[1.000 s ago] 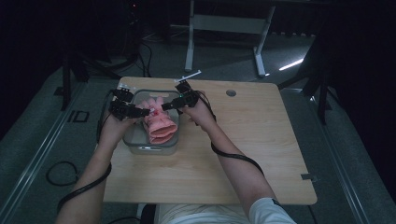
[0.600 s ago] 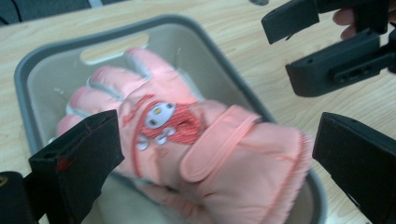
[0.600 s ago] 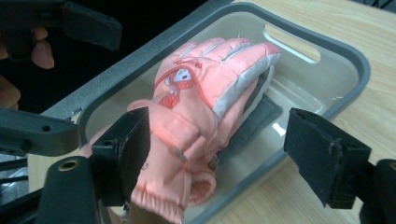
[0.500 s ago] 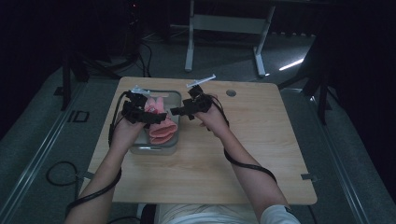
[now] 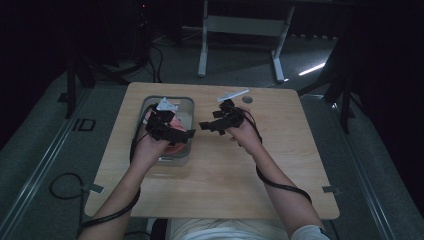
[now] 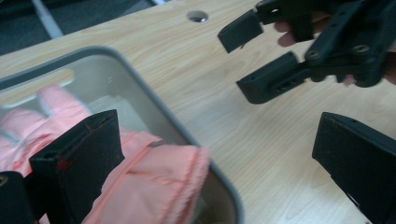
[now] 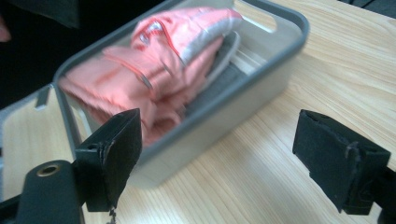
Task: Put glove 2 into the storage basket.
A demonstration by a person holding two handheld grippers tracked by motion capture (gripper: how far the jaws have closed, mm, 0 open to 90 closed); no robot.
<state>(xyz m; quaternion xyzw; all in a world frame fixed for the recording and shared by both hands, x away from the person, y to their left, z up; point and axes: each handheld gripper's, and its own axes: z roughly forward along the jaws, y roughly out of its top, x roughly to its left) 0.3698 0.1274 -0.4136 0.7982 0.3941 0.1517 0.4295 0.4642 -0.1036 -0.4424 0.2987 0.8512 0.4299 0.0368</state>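
A pair of pink gloves [image 5: 176, 146] lies folded in a grey bin [image 5: 188, 103] on the left half of the wooden table. In the right gripper view the gloves [image 7: 159, 70] fill the bin [image 7: 261, 70]. My left gripper [image 5: 188, 135] hovers over the bin's right side, its jaws just opened wide with nothing between them; in its own view [image 6: 219, 158] the gloves [image 6: 154, 177] lie under its left jaw. My right gripper [image 5: 204, 126] is just right of the bin over bare table, its jaws still widening, empty [image 7: 226, 156]. It faces the left one [image 6: 250, 63].
A round cable hole [image 5: 247, 100] and a white strip [image 5: 232, 95] sit near the table's far edge. A white tag [image 5: 166, 105] lies at the bin's far end. A metal stand [image 5: 202, 45] rises beyond the table. Bare wood spreads right and toward the person.
Both grippers let go of the gloves, opened, and drew rightward and toward the person. The gloves now rest in the bin.
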